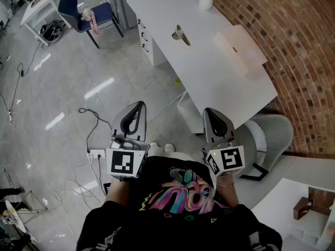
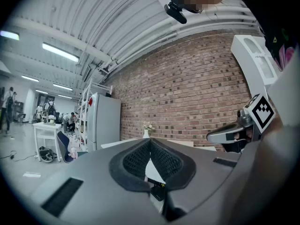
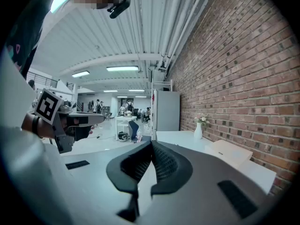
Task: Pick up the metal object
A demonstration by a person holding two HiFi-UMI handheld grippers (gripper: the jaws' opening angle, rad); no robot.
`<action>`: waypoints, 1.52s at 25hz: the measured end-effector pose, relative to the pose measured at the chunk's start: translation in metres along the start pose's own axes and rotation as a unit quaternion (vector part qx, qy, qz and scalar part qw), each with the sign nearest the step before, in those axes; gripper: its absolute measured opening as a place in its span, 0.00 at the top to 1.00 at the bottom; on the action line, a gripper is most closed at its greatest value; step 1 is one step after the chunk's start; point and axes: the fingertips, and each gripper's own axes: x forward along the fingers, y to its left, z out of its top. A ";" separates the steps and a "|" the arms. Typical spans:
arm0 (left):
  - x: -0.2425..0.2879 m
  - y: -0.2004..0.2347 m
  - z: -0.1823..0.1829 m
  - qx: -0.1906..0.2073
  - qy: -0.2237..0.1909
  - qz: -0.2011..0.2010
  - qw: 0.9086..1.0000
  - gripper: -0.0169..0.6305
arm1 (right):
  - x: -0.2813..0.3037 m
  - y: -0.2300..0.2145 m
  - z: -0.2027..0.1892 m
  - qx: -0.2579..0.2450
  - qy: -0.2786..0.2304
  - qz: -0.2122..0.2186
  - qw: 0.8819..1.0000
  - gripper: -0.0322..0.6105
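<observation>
The white desk (image 1: pixel 225 88) extends toward 1 o'clock in the head view. Left gripper (image 1: pixel 139 106) and right gripper (image 1: pixel 209 112) hover above the floor (image 1: pixel 63 88), jaws fully closed and empty. The metal object (image 1: pixel 180 35) rests on the desk at 12 o'clock, well apart from both.

A long white table (image 1: pixel 225 88) is set along a brick wall (image 1: pixel 298 51); on it a white vase (image 1: pixel 205 0) with flowers is stood at the far end, and a pale flat box (image 1: pixel 239 50) is laid nearer, by the wall-side edge. A blue chair (image 1: pixel 88 13) and a small white desk (image 1: pixel 41 4) are seen well apart from it, and a power strip (image 1: pixel 96 153) with trailing cables is laid on the glossy floor (image 1: pixel 63 77). A grey armchair (image 1: pixel 272 132) is placed at the table's near end.
</observation>
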 end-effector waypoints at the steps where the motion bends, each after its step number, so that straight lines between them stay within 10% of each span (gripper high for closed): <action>1: -0.001 -0.002 0.000 -0.001 -0.001 0.001 1.000 0.94 | -0.001 -0.001 0.000 0.001 -0.001 0.000 1.000 0.92; 22: -0.003 -0.017 -0.018 0.004 0.015 0.055 0.998 0.94 | -0.004 -0.027 -0.018 0.024 -0.009 0.034 0.999 0.92; 38: 0.149 0.160 -0.015 -0.008 0.022 0.044 0.999 0.94 | 0.216 -0.039 0.025 0.026 0.012 0.014 1.000 0.92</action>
